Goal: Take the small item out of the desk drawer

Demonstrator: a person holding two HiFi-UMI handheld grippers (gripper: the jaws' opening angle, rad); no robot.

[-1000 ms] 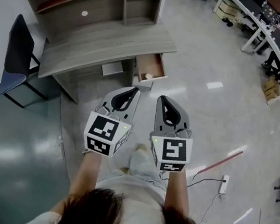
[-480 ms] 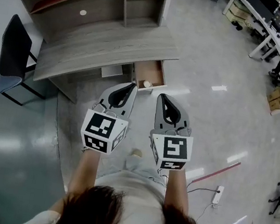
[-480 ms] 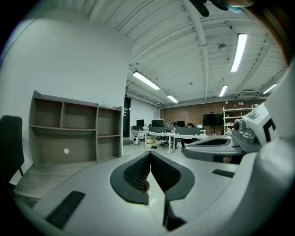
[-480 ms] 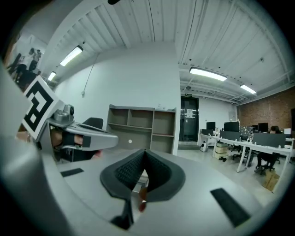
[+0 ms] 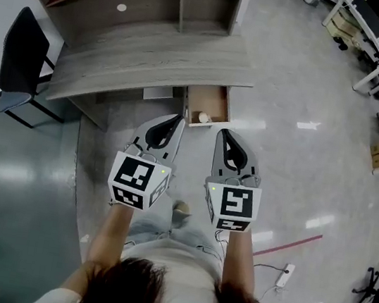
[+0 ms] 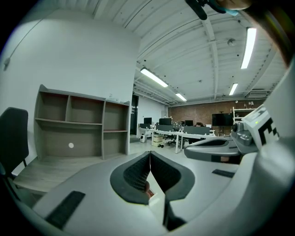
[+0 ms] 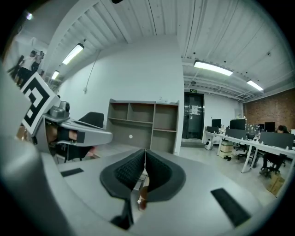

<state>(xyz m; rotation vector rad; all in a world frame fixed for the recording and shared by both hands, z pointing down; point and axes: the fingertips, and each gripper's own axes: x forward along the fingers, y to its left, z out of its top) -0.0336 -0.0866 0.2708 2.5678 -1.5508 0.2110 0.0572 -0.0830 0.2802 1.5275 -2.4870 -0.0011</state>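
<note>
Resting inside the open drawer (image 5: 208,102), at its front end: small item (image 5: 204,119), pale, roundish, too small to read further. Probably light and rigid; best pinched across its sides from above, gently in case of slipping. Drawer boxy, light brown inside, pulled out from under the grey wood-grain tabletop (image 5: 154,56). Just short of the drawer, over glossy floor (image 5: 288,156): left gripper (image 5: 179,118) and right gripper (image 5: 222,132), fingers pressed together on nothing.
</note>
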